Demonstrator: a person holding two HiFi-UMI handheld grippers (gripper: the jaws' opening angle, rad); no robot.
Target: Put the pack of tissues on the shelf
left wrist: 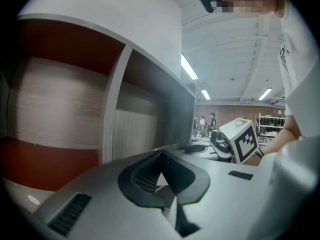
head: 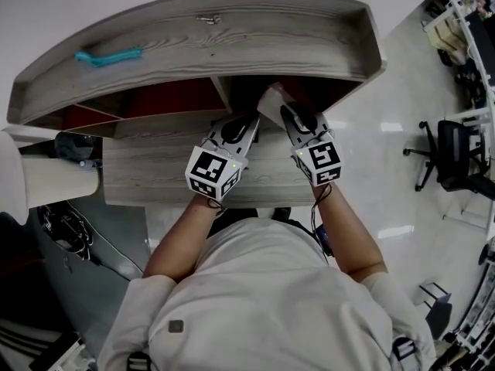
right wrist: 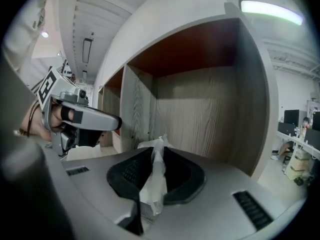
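Item 1. Shelf (head: 232,37): a grey wood-grain unit with red-brown inner panels, seen from above in the head view. An upright divider splits its upper level into compartments.

Item 2. Right-hand compartment (right wrist: 200,109): an open compartment with a wood-grain back, a red-brown ceiling and grey side walls. It stands straight ahead of my right gripper.

Item 3. Lower board (head: 155,172): a grey wood-grain surface that juts out below the compartments. Both my grippers are over it.

Item 4. Office chair (head: 456,153): black, on the pale floor, well apart from the shelf on the right.

Item 5. Left gripper (left wrist: 161,169): I hold it beside the right one, pointing at the shelf. Its jaws are drawn close together with a white sliver of wrapper between the pads.

Item 6. Right gripper (right wrist: 157,169): its jaws are nearly together and pinch a crumpled white fold of wrapper.

Item 7. Pack of tissues (head: 271,103): white and carried between the tips of my two grippers. It is at the mouth of the right-hand compartment and not set down.

Item 8. Teal item (head: 108,56): small and slender, lying on top of the shelf towards its left end. I cannot tell what kind of thing it is.
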